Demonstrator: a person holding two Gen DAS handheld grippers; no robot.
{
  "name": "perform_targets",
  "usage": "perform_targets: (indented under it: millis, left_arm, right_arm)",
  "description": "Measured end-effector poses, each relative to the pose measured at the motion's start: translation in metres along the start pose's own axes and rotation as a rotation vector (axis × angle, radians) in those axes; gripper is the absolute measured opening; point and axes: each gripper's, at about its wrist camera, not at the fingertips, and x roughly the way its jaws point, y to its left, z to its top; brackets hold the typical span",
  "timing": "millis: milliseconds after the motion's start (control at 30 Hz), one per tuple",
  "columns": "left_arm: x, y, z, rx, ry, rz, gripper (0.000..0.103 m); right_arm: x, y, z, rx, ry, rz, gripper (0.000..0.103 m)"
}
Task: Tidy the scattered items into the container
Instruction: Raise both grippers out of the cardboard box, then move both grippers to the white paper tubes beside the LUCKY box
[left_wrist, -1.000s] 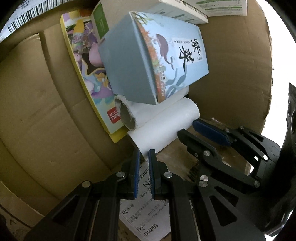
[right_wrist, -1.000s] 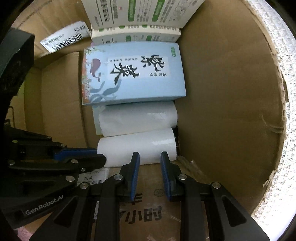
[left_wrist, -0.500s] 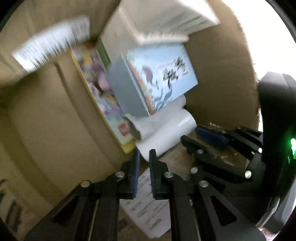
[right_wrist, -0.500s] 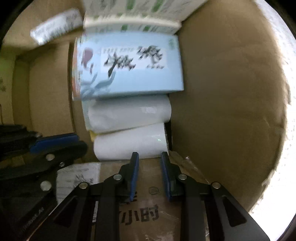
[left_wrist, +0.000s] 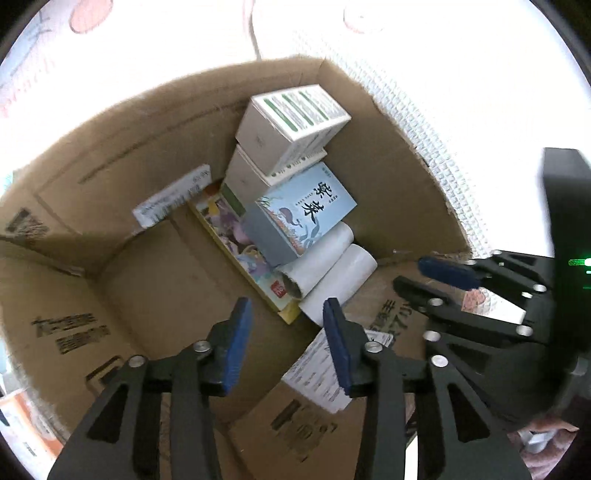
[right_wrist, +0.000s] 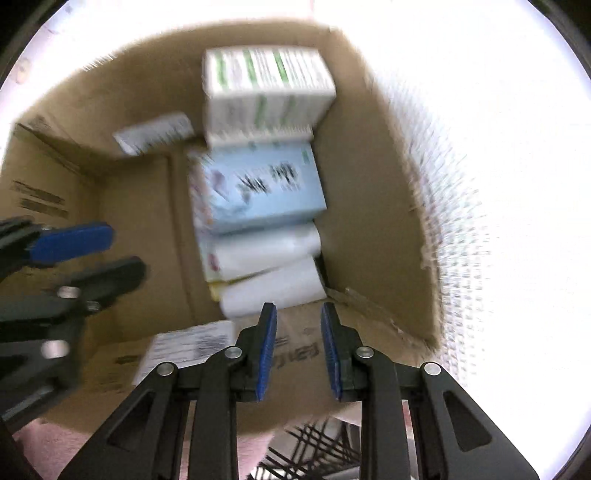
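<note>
Cardboard box (left_wrist: 122, 177) below holds a blue carton (left_wrist: 317, 206) and paper rolls (left_wrist: 343, 273); my left claw (left_wrist: 288, 310) is spreading, empty, right claw (right_wrist: 298, 317) narrowly parted, empty.

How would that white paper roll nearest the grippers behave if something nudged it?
The white paper roll is a cylinder lying on its side, so it would probably roll. The second roll beside it may block it that way. It looks light and soft, likely denting under a squeeze.
</note>
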Motion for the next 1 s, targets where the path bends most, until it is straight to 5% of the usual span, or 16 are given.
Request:
perform_targets:
  millis: [167, 233, 400, 667, 833, 1000]
  left_arm:
    - [-0.033, 0.007, -0.012, 0.025, -0.084, -0.048, 0.046]
    - [-0.055, 0.011, -0.019, 0.043, -0.145, -0.047, 0.046]
    - [-0.1, 0.029, -0.044, 0.101, -0.304, -0.03, 0.048]
    - [-0.168, 0.064, -0.117, 0.173, -0.535, 0.167, 0.052]
    - [-0.163, 0.109, -0.133, 0.079, -0.532, 0.22, 0.052]
    - [-0.16, 0.152, -0.153, -0.013, -0.543, 0.28, 0.052]
  right_arm:
    - [-0.054, 0.032, -0.038, 0.024, -0.128, 0.026, 0.021]
    - [-0.071, -0.002, -0.056, 0.016, -0.169, 0.025, 0.021]
    - [-0.106, 0.019, -0.042, 0.063, -0.293, 0.035, 0.022]
    - [-0.121, 0.106, -0.069, 0.118, -0.481, 0.166, 0.033]
    - [-0.109, 0.155, -0.057, 0.038, -0.492, 0.146, 0.035]
    - [-0.103, 0.192, -0.04, -0.034, -0.522, 0.18, 0.05]
